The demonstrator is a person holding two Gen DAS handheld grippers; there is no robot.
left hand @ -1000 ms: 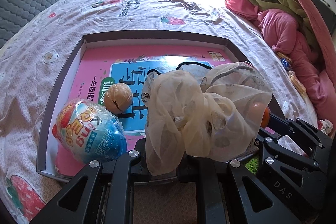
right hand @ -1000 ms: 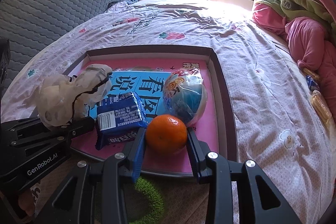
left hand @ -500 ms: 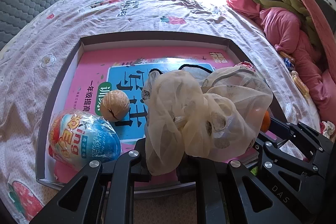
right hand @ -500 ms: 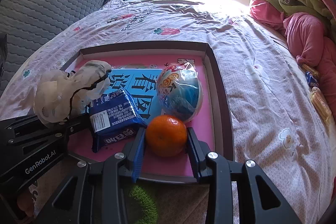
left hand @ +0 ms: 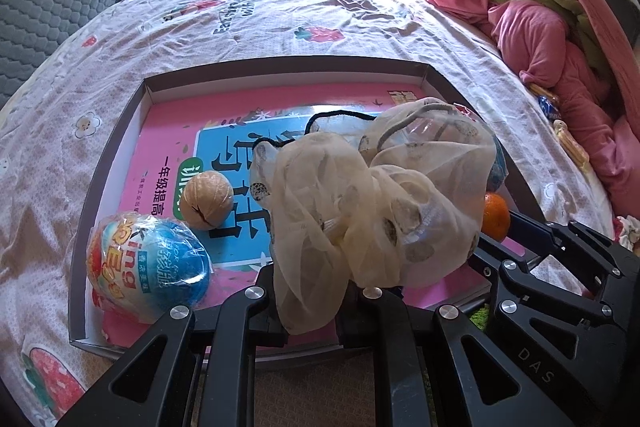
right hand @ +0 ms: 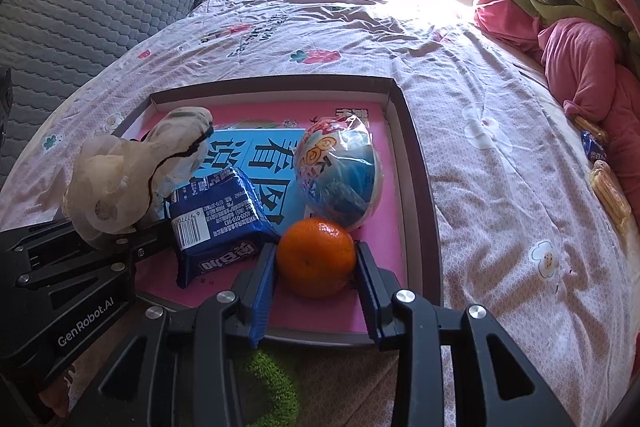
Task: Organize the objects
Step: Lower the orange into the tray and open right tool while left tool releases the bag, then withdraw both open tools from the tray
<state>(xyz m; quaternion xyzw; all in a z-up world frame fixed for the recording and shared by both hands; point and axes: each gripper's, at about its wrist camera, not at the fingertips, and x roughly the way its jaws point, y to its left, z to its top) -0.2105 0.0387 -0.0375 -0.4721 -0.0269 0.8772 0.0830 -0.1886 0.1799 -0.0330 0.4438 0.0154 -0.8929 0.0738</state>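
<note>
My left gripper (left hand: 308, 291) is shut tight on a thin cream cloth pouch (left hand: 372, 203). The pouch puffs up in front of my camera and hides the fingertips, so I cannot see just where they pinch it. It also hides much of the tray (left hand: 120, 143) behind it. A black string runs over the pouch. I cannot make out what is inside it.

My right gripper (right hand: 316, 267) holds an orange (right hand: 316, 257) between its two blue pads, one on each side. The orange sits low over the pink book (right hand: 384, 211) in the tray, and I cannot tell if it touches the book. From the left camera only a small bit of the orange peeks out past the pouch.

Both grippers point down and forward, at the near edge of the tray, the left one beside the right.

Just past the orange is a shiny egg toy (right hand: 340, 175). Left of the orange lies a blue snack pack (right hand: 218, 219). Left of my left gripper are another egg toy (left hand: 148, 263) and a walnut (left hand: 206, 199).

The tray lies on a bed (right hand: 500, 131).
</note>
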